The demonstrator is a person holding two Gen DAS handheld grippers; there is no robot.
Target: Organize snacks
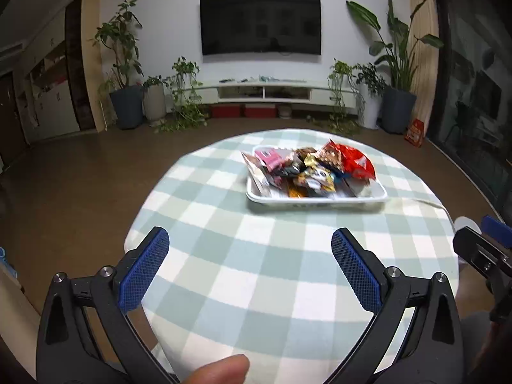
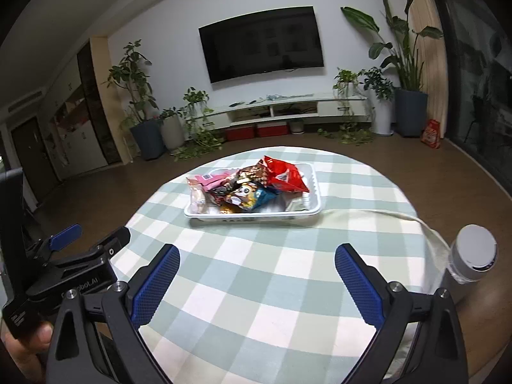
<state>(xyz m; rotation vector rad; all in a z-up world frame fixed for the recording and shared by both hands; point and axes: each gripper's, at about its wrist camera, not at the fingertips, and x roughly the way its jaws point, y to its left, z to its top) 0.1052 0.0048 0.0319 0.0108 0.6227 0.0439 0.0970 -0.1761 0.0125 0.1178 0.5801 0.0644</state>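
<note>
your round table [image 2: 256, 288] with the green checked cloth carries the white tray [image 2: 315, 192] toward its far edge, heaped with snack packets [image 2: 246, 188], the red bag [image 2: 284, 176] at the tray's far right corner. both your left gripper [image 1: 249, 249] and right gripper [image 2: 257, 264] hover over the near edge, jaws spread wide and holding nothing. a capped bottle [image 2: 473, 256] stands just off the table's right edge.

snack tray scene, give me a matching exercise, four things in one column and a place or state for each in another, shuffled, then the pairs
Things:
1. white tray
2. red snack bag
3. bottle
4. right gripper

Places or states:
A. open, nothing between its fingers
B. at the table's right edge
C. in the tray's far right part
D. on the checked cloth, holding snack packets

Pairs: 1-D, 2-C, 3-B, 4-A
</note>
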